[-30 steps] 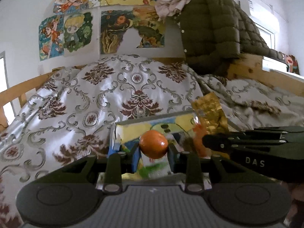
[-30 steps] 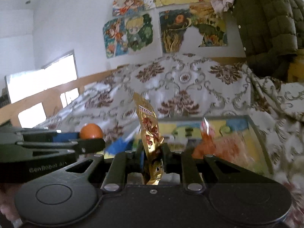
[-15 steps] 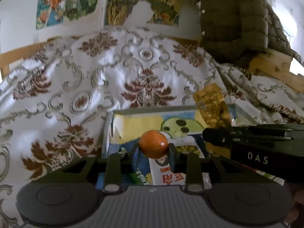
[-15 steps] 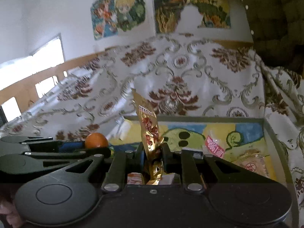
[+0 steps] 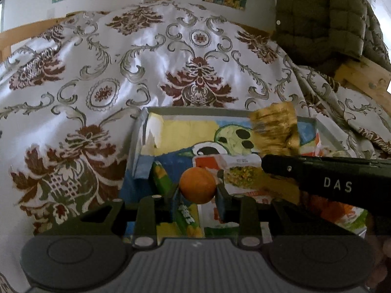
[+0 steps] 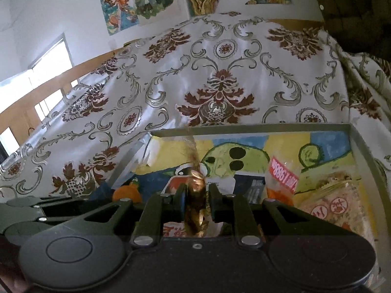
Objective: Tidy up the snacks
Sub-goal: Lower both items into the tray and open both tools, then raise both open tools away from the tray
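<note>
Compared with a second ago, we see both grippers lower and closer over the box (image 5: 325, 128), whose painted floor now fills much of each view where before the wall posters and the quilt took most of it. Our left gripper (image 5: 197, 190) still clamps the small orange (image 5: 197, 188) between its fingers, above the packets lying in the box. Our right gripper (image 6: 196, 193) had the gold packet (image 6: 195, 195) pinched upright and sharp; now its jaws are opening, the packet is blurred and still stands between them, and we cannot tell whether the pads still press it.

In the left view the right gripper's dark body crosses the right side and hides part of the box. Under the orange lie a green wrapper (image 5: 185, 214) and a white-and-red packet (image 5: 234, 168). In the right view a red-labelled clear bag (image 6: 283, 175) and a pale wafer pack (image 6: 334, 205) lie at the box's right end. The box rests on a patterned quilt (image 5: 102, 73), with a dark padded jacket (image 5: 322, 17) hanging behind.
</note>
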A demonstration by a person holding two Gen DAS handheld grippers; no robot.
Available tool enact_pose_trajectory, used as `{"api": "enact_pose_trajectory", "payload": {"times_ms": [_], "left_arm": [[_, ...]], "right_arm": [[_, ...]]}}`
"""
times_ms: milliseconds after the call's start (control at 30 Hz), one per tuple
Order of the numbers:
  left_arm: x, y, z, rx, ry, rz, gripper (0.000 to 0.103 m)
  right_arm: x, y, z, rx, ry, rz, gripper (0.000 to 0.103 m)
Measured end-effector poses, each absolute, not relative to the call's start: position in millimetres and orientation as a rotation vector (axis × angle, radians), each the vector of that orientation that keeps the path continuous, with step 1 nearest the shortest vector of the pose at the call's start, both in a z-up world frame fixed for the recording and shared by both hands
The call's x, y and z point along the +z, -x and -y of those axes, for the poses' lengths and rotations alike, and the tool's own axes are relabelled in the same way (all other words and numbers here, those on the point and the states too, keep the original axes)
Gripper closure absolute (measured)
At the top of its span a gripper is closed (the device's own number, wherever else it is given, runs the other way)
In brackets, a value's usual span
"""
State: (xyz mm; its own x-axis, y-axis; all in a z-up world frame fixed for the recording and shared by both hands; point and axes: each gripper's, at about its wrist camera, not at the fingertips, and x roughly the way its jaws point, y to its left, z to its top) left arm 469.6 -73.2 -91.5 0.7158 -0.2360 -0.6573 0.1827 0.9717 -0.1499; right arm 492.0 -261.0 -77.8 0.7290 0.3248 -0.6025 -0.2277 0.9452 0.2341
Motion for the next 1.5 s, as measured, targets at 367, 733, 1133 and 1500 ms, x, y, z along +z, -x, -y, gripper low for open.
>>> {"api": "enact_pose_trajectory", "payload": {"times_ms": [367,733,1133,1500], "left_arm": [[-83,-459,71,-0.221,0.111,-0.754,0.062],[-33,-429,69,-0.197,0.167,-0.649,0.029],[29,-355,63,-0.157,0.199,-0.504,0.000],[48,-277,58,-0.126,0.161,-0.476,0.000]], "right_arm": [[-62,-476,278,0.329,-0.179,-0.687,0.057],[-6,-435,308,0.268,-0.145,-0.579,0.025],[49,-359,323,0.218,-0.131,-0.490,0.001],[63,-281,317,0.198,-0.124,-0.472,0.001]]}}
